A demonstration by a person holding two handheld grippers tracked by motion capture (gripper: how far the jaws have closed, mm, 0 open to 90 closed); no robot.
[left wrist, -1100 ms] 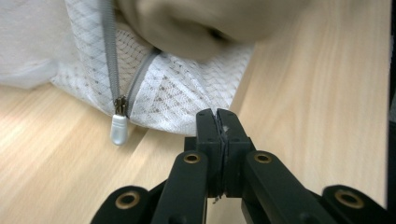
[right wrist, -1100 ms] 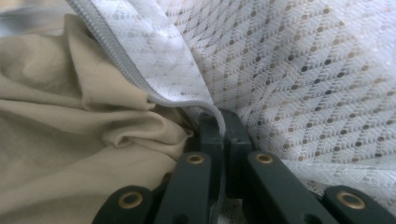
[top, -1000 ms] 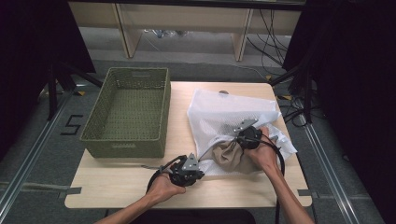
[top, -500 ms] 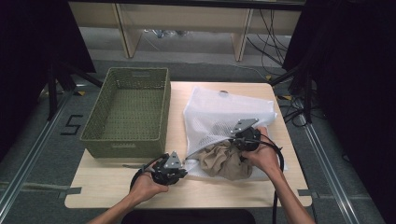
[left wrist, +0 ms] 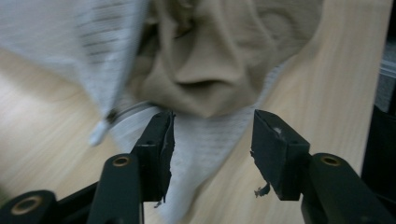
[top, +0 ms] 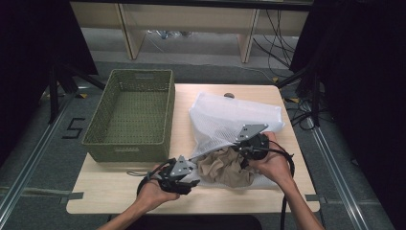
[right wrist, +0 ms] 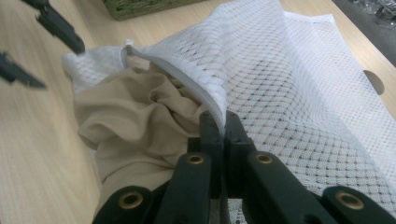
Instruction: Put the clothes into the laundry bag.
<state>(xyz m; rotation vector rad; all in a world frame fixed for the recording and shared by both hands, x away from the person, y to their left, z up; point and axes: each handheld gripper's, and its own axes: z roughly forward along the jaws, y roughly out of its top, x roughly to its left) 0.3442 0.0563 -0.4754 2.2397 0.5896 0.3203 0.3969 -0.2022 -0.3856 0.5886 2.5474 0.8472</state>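
Note:
A white mesh laundry bag [top: 230,117] lies on the right half of the wooden table [top: 110,194], with a beige garment [top: 227,167] bunched in its open mouth. My right gripper [top: 239,152] is shut on the bag's zipped upper edge [right wrist: 205,93] and holds it up over the garment [right wrist: 130,121]. My left gripper [top: 195,177] sits at the bag's near left corner. Its jaws have just been opening, and in the left gripper view the gripper [left wrist: 212,126] stands open. The bag's lower mesh edge [left wrist: 205,149] lies loose between the pads, with the garment [left wrist: 219,56] just beyond.
A green woven basket [top: 129,115] stands on the table's left half, close to the bag. A round hole [top: 229,95] in the tabletop lies behind the bag. Black cables trail from both grippers toward the near edge. Floor rails flank the table.
The left gripper's jaws have opened and let go of the bag's edge after drawing it leftward. The right gripper has lifted the bag's upper edge, and more of the garment shows.

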